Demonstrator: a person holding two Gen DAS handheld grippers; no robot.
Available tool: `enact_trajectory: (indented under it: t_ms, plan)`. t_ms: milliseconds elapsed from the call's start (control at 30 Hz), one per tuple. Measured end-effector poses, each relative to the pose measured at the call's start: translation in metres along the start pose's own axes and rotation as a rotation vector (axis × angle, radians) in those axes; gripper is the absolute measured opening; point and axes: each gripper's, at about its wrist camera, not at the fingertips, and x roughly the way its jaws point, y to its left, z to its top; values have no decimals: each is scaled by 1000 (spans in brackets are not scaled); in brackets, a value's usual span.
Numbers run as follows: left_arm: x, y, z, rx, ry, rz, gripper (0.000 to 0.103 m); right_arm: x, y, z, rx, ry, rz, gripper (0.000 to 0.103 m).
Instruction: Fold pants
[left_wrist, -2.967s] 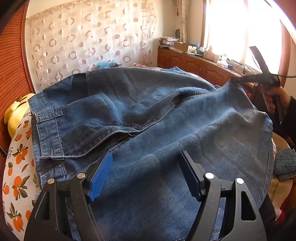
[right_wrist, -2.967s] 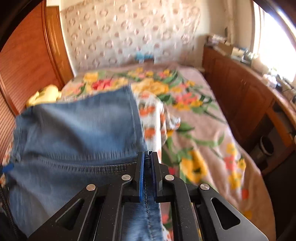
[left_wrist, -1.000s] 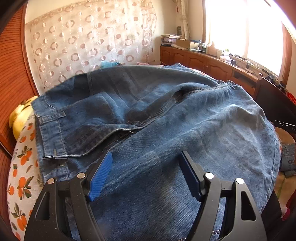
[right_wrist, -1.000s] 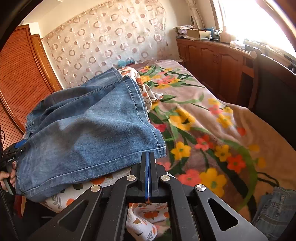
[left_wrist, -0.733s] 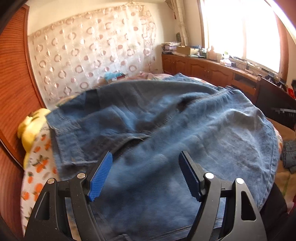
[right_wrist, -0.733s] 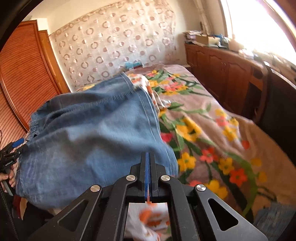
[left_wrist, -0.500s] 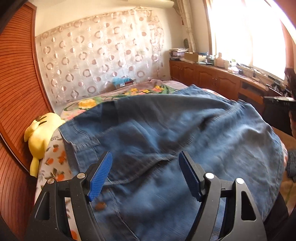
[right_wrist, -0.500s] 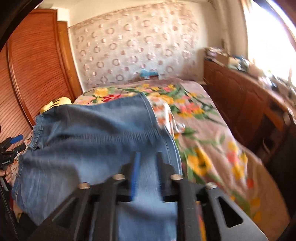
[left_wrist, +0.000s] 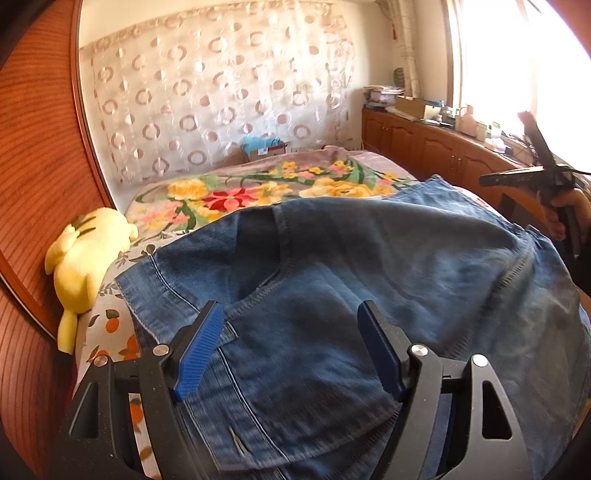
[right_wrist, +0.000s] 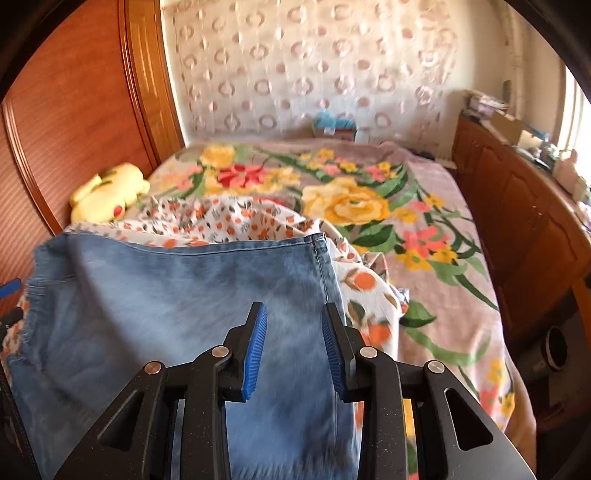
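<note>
The blue denim pants (left_wrist: 369, 280) lie folded over on the near end of the bed; they also show in the right wrist view (right_wrist: 177, 295). My left gripper (left_wrist: 290, 343) is open, hovering over the waist and pocket end with nothing between its blue pads. My right gripper (right_wrist: 293, 343) is open just above the hem end near the pants' right edge, empty. The right gripper also shows in the left wrist view (left_wrist: 543, 177), held in a hand at the far right.
A flowered blanket (right_wrist: 424, 221) covers the bed, with an orange-print sheet (right_wrist: 236, 218) under the pants. A yellow plush toy (left_wrist: 88, 247) lies by the wooden wardrobe (left_wrist: 33, 166) on the left. Wooden cabinets (right_wrist: 524, 206) run along the right.
The right gripper let go of the pants' hem, swung back over the denim and opened. Both grippers rose and drew back. The pants now lie at rest on the bed.
</note>
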Motion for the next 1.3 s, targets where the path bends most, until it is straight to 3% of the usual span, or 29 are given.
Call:
enact_trajectory:
  t_ms: [233,333,767,800,900,1133,1300]
  plan:
    - [32,17,-8,-83,60,-14,76,83,-13,55,-9,105,-35,32]
    - [32,21,-10,-113,64,-16,76,109,-17,75,26,128,-9,32]
    - [33,22,-11,-118,74,19,76,120,-31,66,70,118,93,29]
    - [32,21,-11,-116,74,22,76,119,-31,64,64,119,87,16]
    - [33,21,-11,-110,72,31,76,110,-31,63,52,86,72,11]
    - [32,21,-11,-111,65,36,76,73,-31,70,21,-49,-98,10]
    - [34,20,-11,-98,71,38,76,85,-26,70,31,-17,-191,11]
